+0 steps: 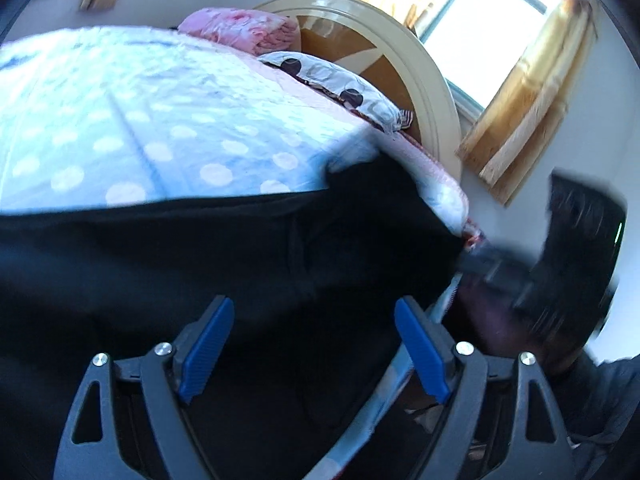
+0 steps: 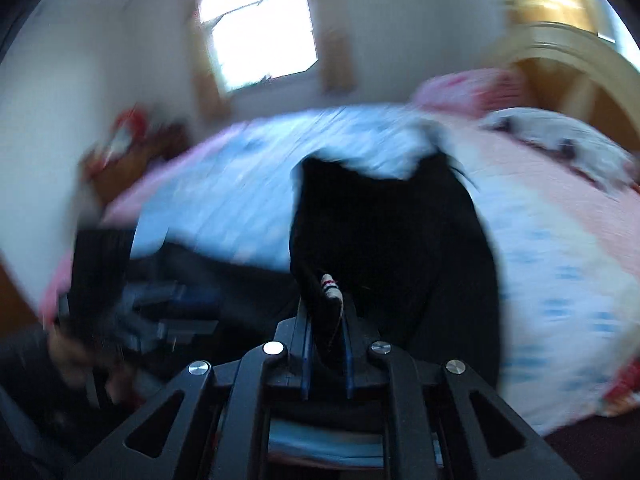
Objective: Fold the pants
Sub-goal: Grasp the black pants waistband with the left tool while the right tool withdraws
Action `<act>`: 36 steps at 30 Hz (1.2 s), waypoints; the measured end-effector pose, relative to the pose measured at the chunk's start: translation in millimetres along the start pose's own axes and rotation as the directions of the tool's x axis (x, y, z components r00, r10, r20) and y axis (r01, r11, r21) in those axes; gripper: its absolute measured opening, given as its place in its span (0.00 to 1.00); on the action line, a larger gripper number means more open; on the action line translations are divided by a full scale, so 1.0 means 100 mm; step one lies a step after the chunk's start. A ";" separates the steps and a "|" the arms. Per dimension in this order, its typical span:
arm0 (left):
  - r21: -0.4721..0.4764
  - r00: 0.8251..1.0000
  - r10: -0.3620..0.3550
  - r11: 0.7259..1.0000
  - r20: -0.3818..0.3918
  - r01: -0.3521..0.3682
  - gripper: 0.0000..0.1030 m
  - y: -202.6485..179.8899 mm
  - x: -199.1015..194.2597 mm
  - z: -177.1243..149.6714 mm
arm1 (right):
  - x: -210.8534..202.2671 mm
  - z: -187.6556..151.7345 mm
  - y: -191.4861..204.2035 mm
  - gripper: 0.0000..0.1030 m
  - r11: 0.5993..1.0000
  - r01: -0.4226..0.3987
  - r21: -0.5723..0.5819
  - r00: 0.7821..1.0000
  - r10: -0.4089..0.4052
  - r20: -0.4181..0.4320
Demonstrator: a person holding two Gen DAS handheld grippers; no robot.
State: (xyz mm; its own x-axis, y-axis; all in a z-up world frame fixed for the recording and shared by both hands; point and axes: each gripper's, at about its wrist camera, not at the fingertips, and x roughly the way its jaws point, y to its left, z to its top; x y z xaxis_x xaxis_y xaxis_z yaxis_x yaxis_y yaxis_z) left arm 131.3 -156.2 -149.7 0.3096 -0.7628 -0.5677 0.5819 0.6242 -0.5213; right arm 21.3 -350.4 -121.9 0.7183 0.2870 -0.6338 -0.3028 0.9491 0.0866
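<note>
Around you is a bed [image 1: 132,120] covered with a pale blue polka-dot blanket, with a curved cream headboard [image 1: 420,80] at its far end. One folded pink quilt [image 1: 248,32] and one black-and-white spotted pillow [image 1: 340,80] lie by the headboard. Two windows show: one beside the headboard with a yellow curtain [image 1: 532,92], another [image 2: 260,28] on the wall across the bed.

The black pants [image 1: 224,248] lie spread along the near edge of the bed, one pair only; part of them drapes upward in the right wrist view.

Your left gripper [image 1: 316,344] hovers just over the pants with its blue pads spread wide and nothing pinched between them. Your right gripper [image 2: 326,316] has its pads pressed nearly together, pinching a bunched edge of the pants where a small red-and-white striped tag [image 2: 330,282] pokes out. That view is heavily motion-blurred.
</note>
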 end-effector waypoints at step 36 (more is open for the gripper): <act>-0.035 0.994 0.108 0.994 0.026 -0.107 0.08 0.03 -0.26 0.13 | -0.38 -0.30 -0.80 0.42 0.968 -0.024 0.249 0.986 -0.019 0.167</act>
State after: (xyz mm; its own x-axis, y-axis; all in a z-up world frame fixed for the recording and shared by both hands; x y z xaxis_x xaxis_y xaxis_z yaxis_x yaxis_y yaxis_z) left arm 134.1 -136.7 -128.0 0.3904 -0.6950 -0.6038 0.5190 0.7078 -0.4792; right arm -0.7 -441.3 -127.2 0.8185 0.2865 -0.4979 -0.1538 0.9444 0.2906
